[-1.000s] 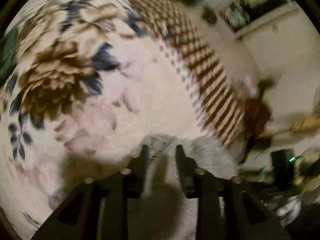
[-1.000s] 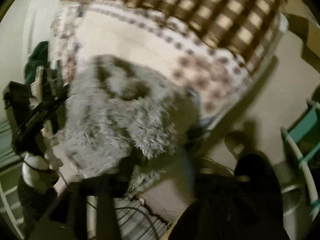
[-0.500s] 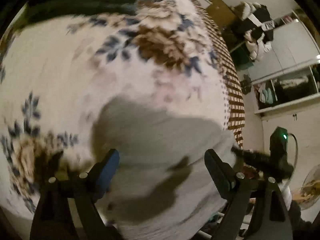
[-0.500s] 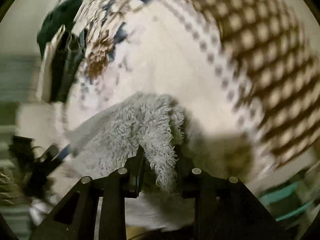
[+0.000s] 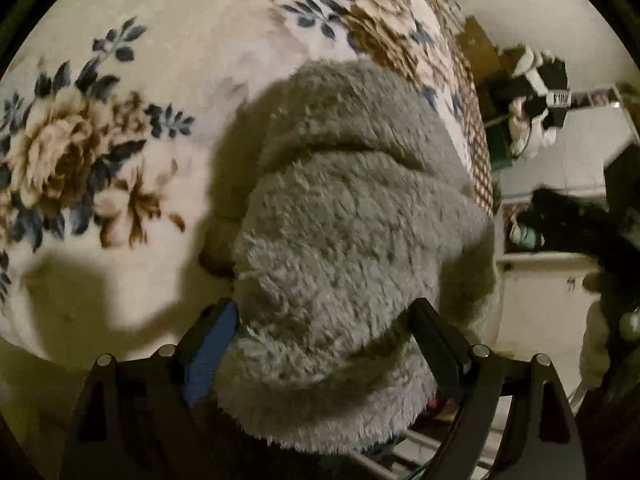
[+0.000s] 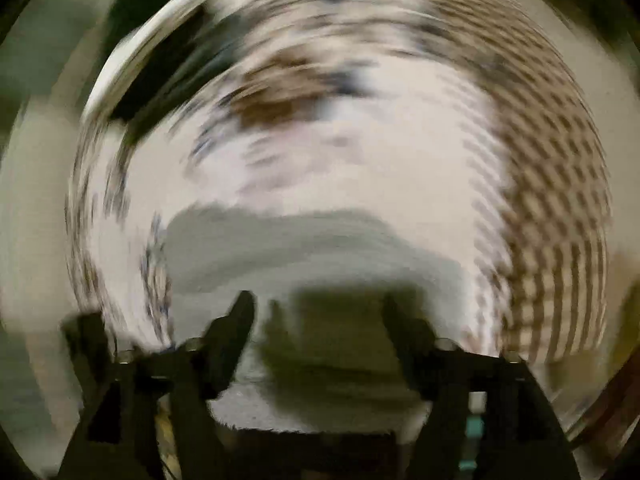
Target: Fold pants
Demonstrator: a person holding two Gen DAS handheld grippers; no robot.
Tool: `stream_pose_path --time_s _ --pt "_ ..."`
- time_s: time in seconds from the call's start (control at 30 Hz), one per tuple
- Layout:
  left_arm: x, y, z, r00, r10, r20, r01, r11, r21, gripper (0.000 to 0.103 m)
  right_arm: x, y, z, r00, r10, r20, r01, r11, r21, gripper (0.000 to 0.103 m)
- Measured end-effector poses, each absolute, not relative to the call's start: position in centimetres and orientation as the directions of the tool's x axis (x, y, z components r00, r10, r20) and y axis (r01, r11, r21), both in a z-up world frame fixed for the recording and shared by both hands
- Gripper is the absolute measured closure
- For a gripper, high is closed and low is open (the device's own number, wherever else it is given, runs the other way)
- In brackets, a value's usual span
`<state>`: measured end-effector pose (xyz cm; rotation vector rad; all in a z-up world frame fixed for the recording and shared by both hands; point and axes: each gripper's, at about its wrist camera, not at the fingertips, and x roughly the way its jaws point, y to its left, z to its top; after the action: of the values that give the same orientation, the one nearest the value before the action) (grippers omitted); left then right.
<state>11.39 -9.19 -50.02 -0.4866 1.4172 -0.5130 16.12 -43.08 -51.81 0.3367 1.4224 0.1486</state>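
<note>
The grey fleece pants (image 5: 340, 220) lie folded in a thick bundle on the floral blanket (image 5: 100, 140), near its edge. My left gripper (image 5: 324, 320) is open, its jaws wide on either side of the bundle's near end, not gripping it. In the blurred right wrist view the pants (image 6: 304, 248) show as a grey patch just ahead of my right gripper (image 6: 320, 312), which is open with jaws spread above the cloth.
The blanket has a brown checked border (image 6: 560, 220) on the right side. Beyond the bed edge are a floor, dark objects and a white-and-black bundle (image 5: 536, 96). A dark pile (image 6: 160, 60) lies at the bed's far left.
Both grippers have let go of the pants and opened. The right wrist camera is swinging fast. The bundle now rests on the blanket.
</note>
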Motion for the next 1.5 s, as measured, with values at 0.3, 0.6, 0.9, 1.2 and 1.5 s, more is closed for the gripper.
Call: stream_pose_path --time_s 0.3,0.6,0.9,1.2,1.5 --pt "11.7 -8.6 -51.7 0.119 -0.67 -0.733 0.069 0.742 -0.667 0.016 25.4 -24.3 -57.3 -0.135 0.112 -0.985 -0.477 0.864 0.163 0.033" --pt "10.1 -7.9 -53.5 0.082 -0.728 -0.681 0.03 0.685 -0.728 0.016 33.2 -30.0 -58.2 -0.085 0.139 -0.987 -0.074 0.987 0.145 0.087" --pt "9.7 -7.8 -53.5 0.06 -0.723 -0.689 0.095 0.691 -0.717 0.016 28.1 -20.6 -59.6 -0.125 -0.117 -0.985 -0.597 0.802 -0.019 0.055" --pt "11.1 -5.3 -50.8 0.084 -0.729 -0.68 0.041 0.684 -0.728 0.016 28.8 -30.2 -54.9 -0.07 0.181 -0.981 -0.139 0.972 0.189 0.048" --pt "16.8 -9.5 -45.9 0.095 -0.698 -0.71 0.195 0.712 -0.674 0.016 9.6 -44.3 -51.7 0.073 0.352 -0.933 0.461 0.818 0.345 0.043"
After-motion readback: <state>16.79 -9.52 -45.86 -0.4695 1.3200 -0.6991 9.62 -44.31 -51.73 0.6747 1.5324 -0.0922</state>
